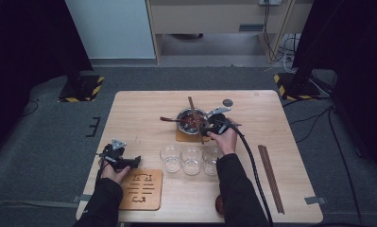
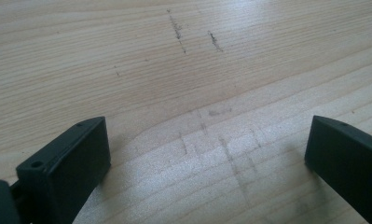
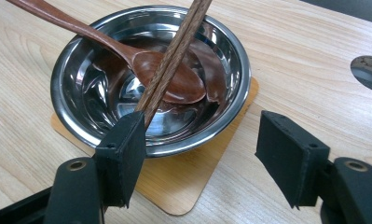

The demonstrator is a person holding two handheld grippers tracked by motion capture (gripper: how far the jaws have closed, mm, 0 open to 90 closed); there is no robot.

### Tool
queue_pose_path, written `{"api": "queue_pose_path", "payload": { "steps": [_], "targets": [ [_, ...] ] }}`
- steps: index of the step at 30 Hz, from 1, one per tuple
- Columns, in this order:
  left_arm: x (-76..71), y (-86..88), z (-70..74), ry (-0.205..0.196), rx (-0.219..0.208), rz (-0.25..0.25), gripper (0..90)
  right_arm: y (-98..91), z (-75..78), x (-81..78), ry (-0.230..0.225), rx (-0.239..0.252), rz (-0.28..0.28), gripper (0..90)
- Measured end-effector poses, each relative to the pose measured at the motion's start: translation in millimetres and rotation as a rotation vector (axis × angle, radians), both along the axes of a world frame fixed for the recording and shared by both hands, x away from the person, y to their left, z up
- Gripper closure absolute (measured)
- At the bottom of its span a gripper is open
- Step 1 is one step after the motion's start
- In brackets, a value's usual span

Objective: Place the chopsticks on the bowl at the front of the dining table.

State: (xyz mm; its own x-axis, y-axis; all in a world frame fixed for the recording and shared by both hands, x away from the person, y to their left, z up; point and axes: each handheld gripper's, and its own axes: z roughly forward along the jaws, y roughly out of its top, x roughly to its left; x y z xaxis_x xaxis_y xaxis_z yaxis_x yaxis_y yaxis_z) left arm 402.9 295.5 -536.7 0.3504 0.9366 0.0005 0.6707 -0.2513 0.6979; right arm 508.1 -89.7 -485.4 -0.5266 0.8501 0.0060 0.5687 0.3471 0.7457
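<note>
Jaws over chopsticks' (image 3: 172,60) hidden ends

One camera sits high above the near edge of the desk (image 1: 129,101), looking forward and down. Another rides low, very close to bare wood. The third looks closely at the bowl (image 3: 148,79) near the far edge, which the high one also sees (image 1: 192,119).

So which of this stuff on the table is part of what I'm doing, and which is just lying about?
In the job:
right tool, open
chopsticks across steel bowl
wooden spoon in bowl
coaster underneath

Lying about:
three glasses
second chopstick pair
carved wooden board
</note>
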Motion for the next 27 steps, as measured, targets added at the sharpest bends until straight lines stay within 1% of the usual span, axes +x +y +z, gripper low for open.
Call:
{"api": "queue_pose_path", "payload": {
  "steps": [6,11,27],
  "targets": [
    [0.0,0.0,0.0,0.0,0.0,0.0,0.0,3.7,0.0,-1.5,-0.008,0.0,0.018,32.8],
    [0.0,0.0,0.0,0.0,0.0,0.0,0.0,6.7,0.6,-2.2,-0.005,0.005,0.025,32.8],
    [0.0,0.0,0.0,0.0,0.0,0.0,0.0,13.6,0.5,-3.8,-0.006,0.002,0.054,32.7]
  ]
}}
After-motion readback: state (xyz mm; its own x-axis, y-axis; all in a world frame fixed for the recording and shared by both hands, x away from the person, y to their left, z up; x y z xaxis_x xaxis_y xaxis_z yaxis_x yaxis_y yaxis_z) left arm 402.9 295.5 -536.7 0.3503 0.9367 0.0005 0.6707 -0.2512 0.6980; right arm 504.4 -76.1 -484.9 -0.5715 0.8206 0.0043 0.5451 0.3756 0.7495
